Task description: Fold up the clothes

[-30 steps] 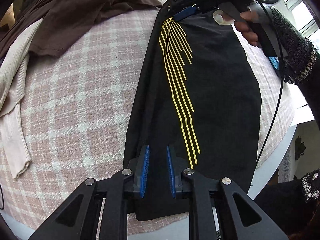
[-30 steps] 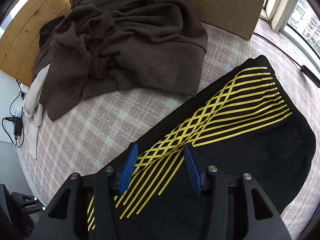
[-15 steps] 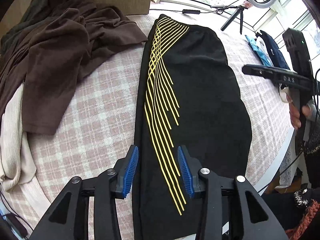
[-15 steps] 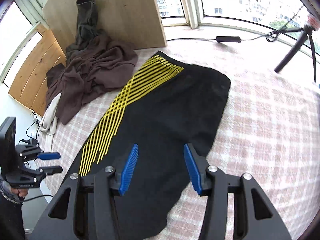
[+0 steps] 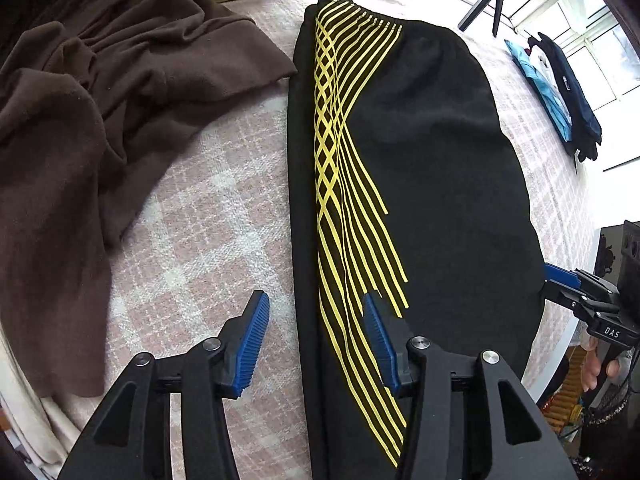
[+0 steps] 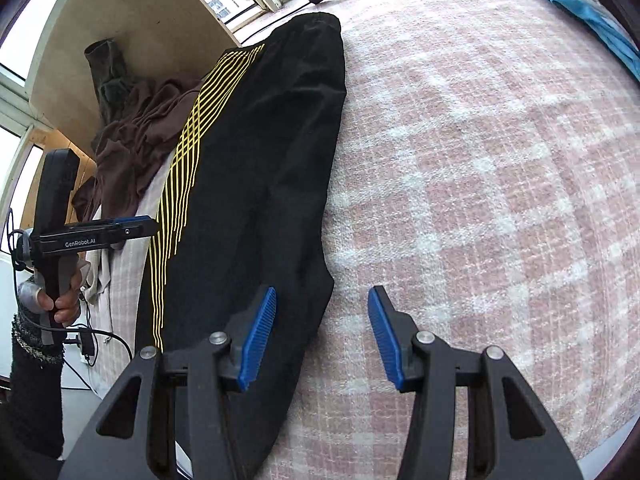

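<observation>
in the left wrist view, the black pants (image 5: 420, 168) with yellow stripes are seen lying long and flat on the pink checked blanket (image 5: 208, 216), beside the brown clothes (image 5: 100, 92). a second ago the left gripper (image 5: 316, 336) was nearly shut at the hem; now its jaws are opening and nothing is pinched, with the left edge of the pants seen between the blue pads. in the right wrist view, the right gripper (image 6: 322, 334) is kept apart and empty, as it was before, but it has been swung from the striped end to the near right edge of the pants (image 6: 260, 168). the pants look let go and smoothed, so a fold is likely next.
</observation>
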Demonstrator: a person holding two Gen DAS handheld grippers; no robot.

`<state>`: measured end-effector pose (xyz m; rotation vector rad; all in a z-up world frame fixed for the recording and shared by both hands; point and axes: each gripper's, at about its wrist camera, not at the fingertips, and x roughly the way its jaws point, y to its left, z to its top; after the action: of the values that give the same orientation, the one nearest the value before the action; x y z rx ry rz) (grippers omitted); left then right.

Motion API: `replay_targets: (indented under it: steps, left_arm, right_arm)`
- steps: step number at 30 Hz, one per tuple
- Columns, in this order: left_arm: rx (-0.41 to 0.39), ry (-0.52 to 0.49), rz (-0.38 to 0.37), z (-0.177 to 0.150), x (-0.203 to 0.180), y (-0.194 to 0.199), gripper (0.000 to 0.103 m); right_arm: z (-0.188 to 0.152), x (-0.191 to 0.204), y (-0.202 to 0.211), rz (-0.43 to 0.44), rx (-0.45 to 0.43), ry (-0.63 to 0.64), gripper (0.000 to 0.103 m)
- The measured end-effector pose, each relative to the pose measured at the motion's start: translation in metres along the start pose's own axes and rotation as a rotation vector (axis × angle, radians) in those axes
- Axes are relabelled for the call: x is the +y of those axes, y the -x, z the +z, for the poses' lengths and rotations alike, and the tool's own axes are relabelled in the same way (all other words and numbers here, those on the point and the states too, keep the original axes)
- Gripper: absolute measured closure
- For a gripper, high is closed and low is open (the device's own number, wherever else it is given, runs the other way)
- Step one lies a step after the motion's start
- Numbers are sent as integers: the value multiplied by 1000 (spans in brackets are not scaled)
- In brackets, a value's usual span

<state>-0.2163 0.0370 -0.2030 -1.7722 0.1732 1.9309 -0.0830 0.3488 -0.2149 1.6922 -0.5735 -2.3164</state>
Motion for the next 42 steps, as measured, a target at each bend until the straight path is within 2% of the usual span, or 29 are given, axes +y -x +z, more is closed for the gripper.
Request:
replay_targets:
  steps: [4, 8, 11, 13, 14, 15, 16, 18, 22, 23, 26, 28, 30, 31, 32, 33, 34, 39, 42]
  left_arm:
    - [-16, -24, 0, 12, 0, -4, 53]
    - [-21, -25, -36, 17, 0, -5, 53]
    - [-20, -73, 4, 14, -7, -6, 55]
    - [-32, -99, 41, 11, -9, -6, 63]
    - [-37, -99, 55, 11, -7, -5, 74]
    - [-40, -101, 45, 10, -6, -5, 91]
    - [-42, -104, 32, 9, -4, -5, 97]
    - [-45, -109, 6, 7, -1, -4, 99]
    - [-38, -107, -29, 2, 4, -4, 99]
    - [-26, -96, -38, 2, 6, -4, 96]
    - [-1, -74, -82, -2, 10, -2, 74]
    - [-4, -100, -65, -5, 7, -3, 73]
    - [-20, -125, -36, -5, 4, -3, 76]
    - [-23, -130, -20, -5, 3, -3, 80]
    - [-25, -131, -7, -4, 3, -4, 93]
    - [-27, -128, -20, -4, 5, -5, 98]
    - [-30, -124, -35, -4, 7, -5, 100]
    - [-71, -129, -100, -9, 17, 3, 101]
    - [-108, -80, -201, -9, 30, 20, 101]
  right_arm:
    - [2, 1, -2, -7, -6, -24, 55]
    - [8, 11, -7, -27, -3, -7, 55]
    - [11, 17, -13, -58, 12, 1, 55]
    - [11, 17, -17, -62, 19, -4, 55]
    - [11, 18, -17, -65, 17, 0, 54]
    - [11, 18, -17, -67, 18, 2, 54]
    - [11, 19, -17, -73, 19, 8, 54]
    - [10, 23, -18, -83, 22, 32, 54]
    - [6, 37, -23, -96, 31, 109, 53]
    - [6, 38, -23, -103, 32, 118, 53]
    - [8, 32, -21, -72, 38, 84, 53]
    - [7, 28, -20, -50, 28, 66, 53]
    - [5, 29, -20, -48, 19, 71, 53]
    - [5, 29, -20, -45, 22, 74, 55]
    - [4, 29, -22, -38, 28, 75, 60]
    - [4, 29, -23, -31, 35, 76, 88]
    - [3, 28, -24, -12, 36, 63, 95]
    - [0, 23, -20, 64, 5, 21, 95]
    - [5, 17, -4, 145, -35, -25, 95]
